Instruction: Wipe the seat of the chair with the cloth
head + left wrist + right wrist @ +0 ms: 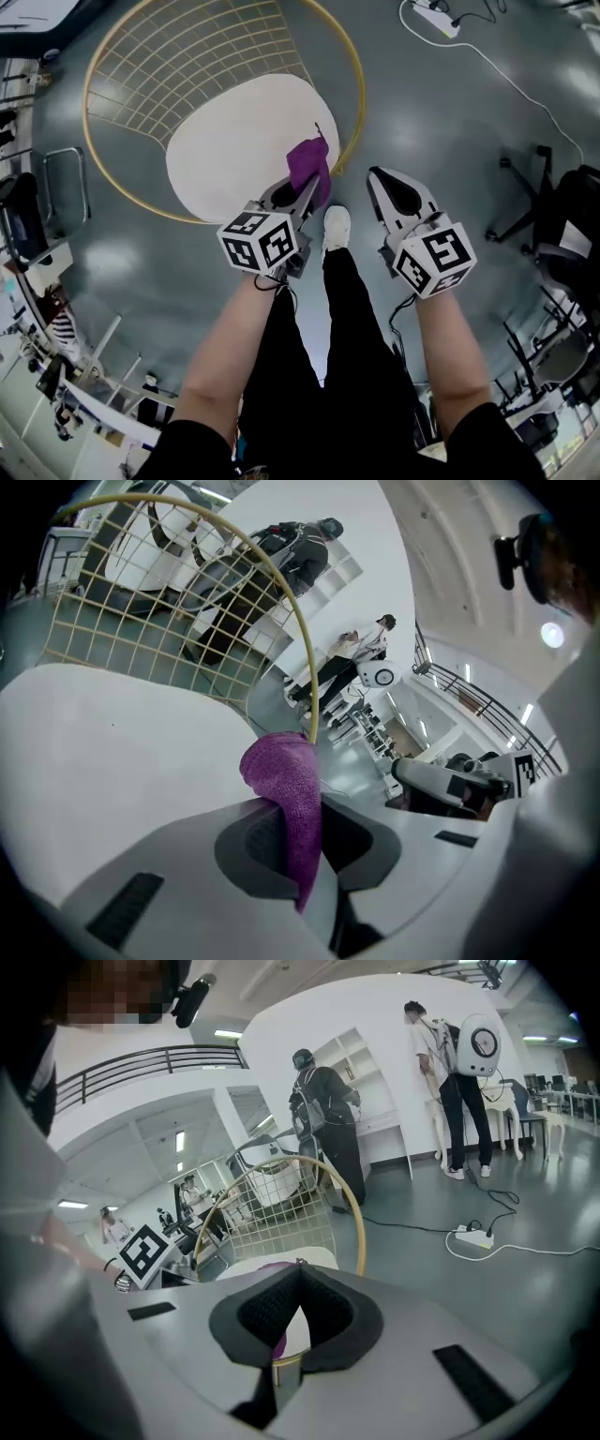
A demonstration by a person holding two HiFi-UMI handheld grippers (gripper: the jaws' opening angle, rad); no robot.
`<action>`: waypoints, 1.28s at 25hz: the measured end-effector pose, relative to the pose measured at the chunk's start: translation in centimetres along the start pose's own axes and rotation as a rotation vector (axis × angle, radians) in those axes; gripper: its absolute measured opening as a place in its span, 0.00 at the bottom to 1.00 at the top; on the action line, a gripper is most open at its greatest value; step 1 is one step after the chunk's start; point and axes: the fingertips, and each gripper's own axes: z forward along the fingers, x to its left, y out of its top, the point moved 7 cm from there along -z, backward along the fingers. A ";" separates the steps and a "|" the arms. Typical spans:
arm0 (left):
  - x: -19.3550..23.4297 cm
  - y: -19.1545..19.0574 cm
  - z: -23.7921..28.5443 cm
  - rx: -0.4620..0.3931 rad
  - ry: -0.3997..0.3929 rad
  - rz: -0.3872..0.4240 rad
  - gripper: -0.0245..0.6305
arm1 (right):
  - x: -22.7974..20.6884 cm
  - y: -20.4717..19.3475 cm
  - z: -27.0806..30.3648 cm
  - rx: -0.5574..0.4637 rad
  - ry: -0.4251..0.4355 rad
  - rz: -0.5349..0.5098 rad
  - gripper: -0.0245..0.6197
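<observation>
A person standing over a gold wire-frame chair holds a purple cloth at the right edge of its white seat, seen from the head view. The left gripper is clamped on the cloth, which runs down between its two jaws and bunches out past their tips. In the left gripper view the bunched cloth hangs over the seat's near edge, just beside the gold rim; whether it presses on the seat cannot be told. The right gripper is held to the right of the chair, over the grey floor, its jaws pressed together at the tips with nothing between them, as the right gripper view shows. The person's white shoe stands between the two grippers. A white power strip with its cable lies on the floor well beyond the chair, and a black office chair stands at the right. Two people with backpacks stand at white shelves in the background.
</observation>
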 end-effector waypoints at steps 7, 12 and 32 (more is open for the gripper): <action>3.0 -0.8 3.7 0.011 0.021 -0.055 0.13 | -1.9 -1.7 1.9 0.027 0.014 -0.001 0.06; 4.5 -0.9 5.8 0.022 0.029 -0.058 0.13 | -2.3 -2.6 3.1 0.041 0.033 -0.005 0.06; 8.6 -2.5 4.4 0.069 0.192 -0.058 0.13 | -0.2 -3.5 5.3 0.067 0.049 0.000 0.06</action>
